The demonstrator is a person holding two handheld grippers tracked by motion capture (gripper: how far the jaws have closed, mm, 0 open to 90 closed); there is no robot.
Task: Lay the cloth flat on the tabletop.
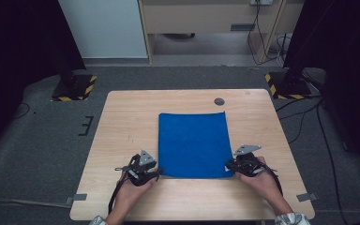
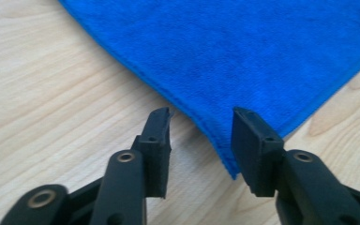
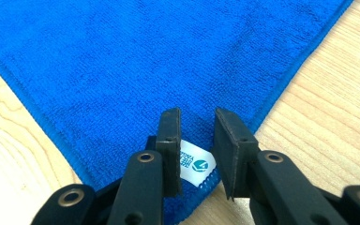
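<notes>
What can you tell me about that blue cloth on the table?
The blue cloth looks like soft, fuzzy microfibre with a stitched hem. It lies flat and smooth, a rectangle on the wooden table, toward its right of centre. A small white label with a printed logo sits at its near right corner. The left gripper straddles the near left corner with jaws apart; the right gripper sits over the label corner, jaws apart too.

- Two black grippers, left gripper (image 1: 155, 172) and right gripper (image 1: 228, 165), each topped by a grey three-cornered plate.
- Black cable trailing from each.
- Flat black jaws on rounded arms, with brass-ringed rivets.
- Pale patterned sleeves (image 1: 290, 219) at both wrists.
</notes>
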